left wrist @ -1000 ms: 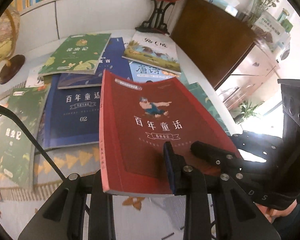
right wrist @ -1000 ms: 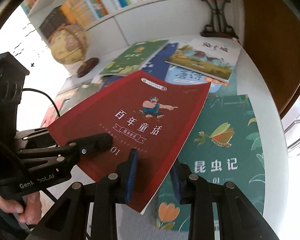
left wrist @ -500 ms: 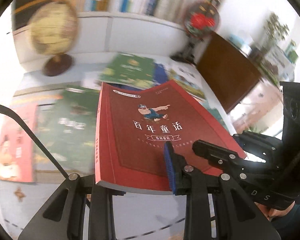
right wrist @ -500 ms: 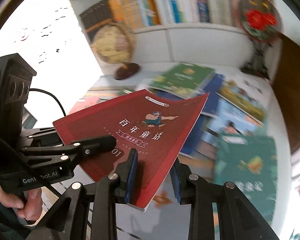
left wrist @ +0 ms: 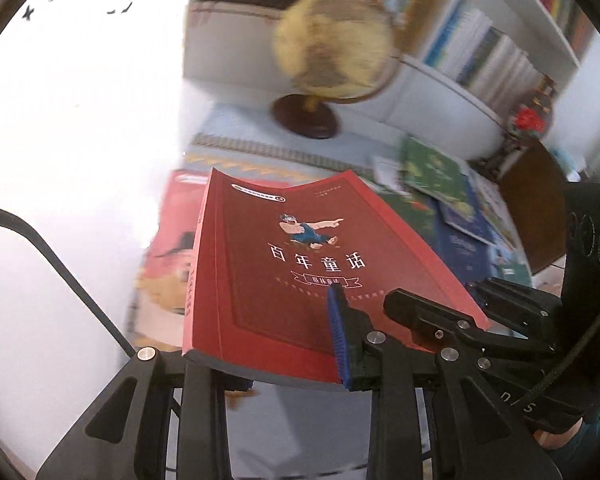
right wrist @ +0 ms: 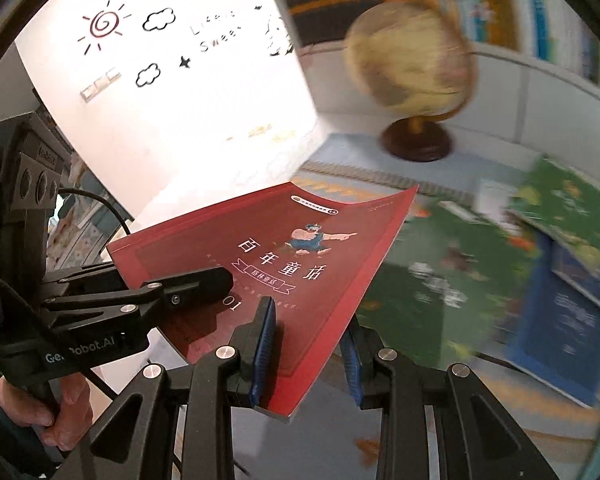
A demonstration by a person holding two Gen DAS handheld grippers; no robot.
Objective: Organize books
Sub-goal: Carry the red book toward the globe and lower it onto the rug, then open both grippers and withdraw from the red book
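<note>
Red book [left wrist: 300,272] between both grippers' fingers [right wrist: 262,344] — near edge pinched

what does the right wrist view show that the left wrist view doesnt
Only the right wrist view shows the wall drawings of a sun, clouds and a star, the "01" printed on the cover, and the hand holding the left gripper.

Only the left wrist view shows the red book's spine, the red picture book lying beneath it, and the red ornament by the shelf.

Both show the red book clamped by both grippers and held above the table, the blurred globe, the bookshelf, and green and blue books on the table.
</note>
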